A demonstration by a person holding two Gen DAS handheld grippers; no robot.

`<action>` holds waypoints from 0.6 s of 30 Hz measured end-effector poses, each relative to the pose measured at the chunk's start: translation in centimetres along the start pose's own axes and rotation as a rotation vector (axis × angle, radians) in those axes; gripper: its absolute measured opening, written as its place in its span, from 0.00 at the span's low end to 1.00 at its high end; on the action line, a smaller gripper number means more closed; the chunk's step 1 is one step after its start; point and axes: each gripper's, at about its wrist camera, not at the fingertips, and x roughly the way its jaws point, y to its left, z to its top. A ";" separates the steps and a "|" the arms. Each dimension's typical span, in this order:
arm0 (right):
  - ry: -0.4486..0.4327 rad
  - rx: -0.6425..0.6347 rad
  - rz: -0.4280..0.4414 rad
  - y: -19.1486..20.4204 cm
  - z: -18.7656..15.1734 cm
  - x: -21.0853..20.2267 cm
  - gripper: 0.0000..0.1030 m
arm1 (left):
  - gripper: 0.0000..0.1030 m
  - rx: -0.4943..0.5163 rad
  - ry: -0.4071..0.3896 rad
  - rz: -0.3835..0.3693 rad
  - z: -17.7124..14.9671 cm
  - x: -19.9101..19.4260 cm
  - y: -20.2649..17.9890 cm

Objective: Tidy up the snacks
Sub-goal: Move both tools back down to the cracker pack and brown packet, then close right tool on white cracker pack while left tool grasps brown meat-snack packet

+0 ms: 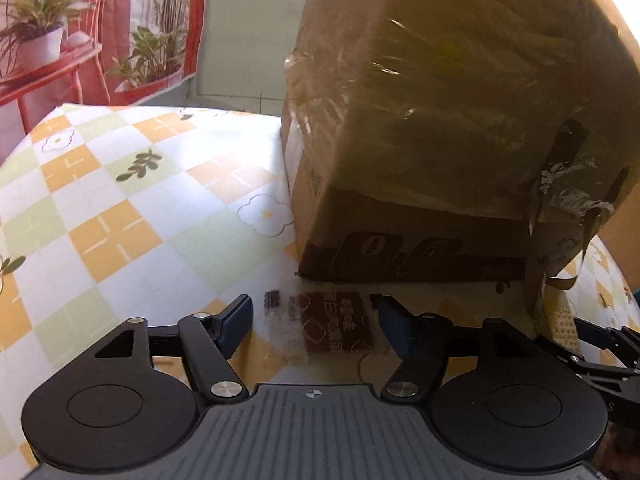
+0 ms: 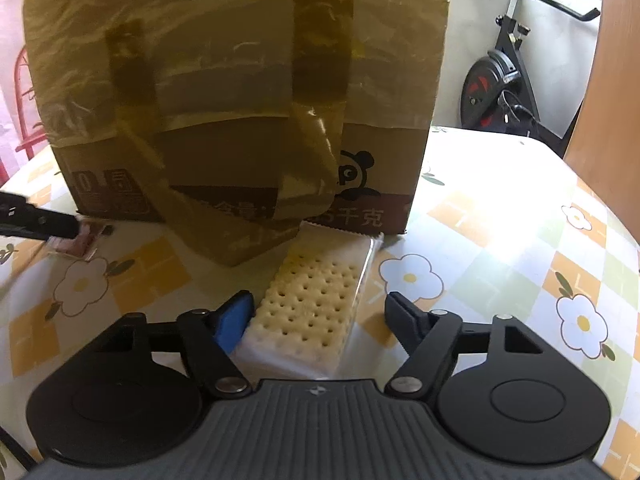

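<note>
Both hand-held grippers open, L (image 1: 312,320) over brown packet (image 1: 332,324), R (image 2: 320,312) over crackers (image 2: 312,304)

A clear-wrapped cracker pack (image 2: 316,312), pale with rows of holes, is laid flat just before a taped cardboard box (image 2: 248,92). A small brown snack packet (image 1: 332,326), blurred, is laid flat near the box's base.

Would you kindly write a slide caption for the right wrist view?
Open right tongs straddle a wrapped cracker pack lying before a taped cardboard box on the floral tablecloth.
</note>
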 end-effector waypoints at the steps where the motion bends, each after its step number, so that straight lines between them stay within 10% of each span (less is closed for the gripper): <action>1: -0.008 0.000 0.001 0.0 -0.1 0.0 0.72 | 0.73 0.006 -0.003 0.008 0.1 0.1 -0.3; 7: -0.029 -0.004 0.012 0.0 -0.7 -0.5 0.73 | 0.75 0.071 -0.030 0.071 -0.6 0.5 -2.0; 18: -0.033 -0.007 0.016 -0.2 -0.3 -0.6 0.73 | 0.35 0.051 -0.046 0.057 -2.4 -2.2 -1.3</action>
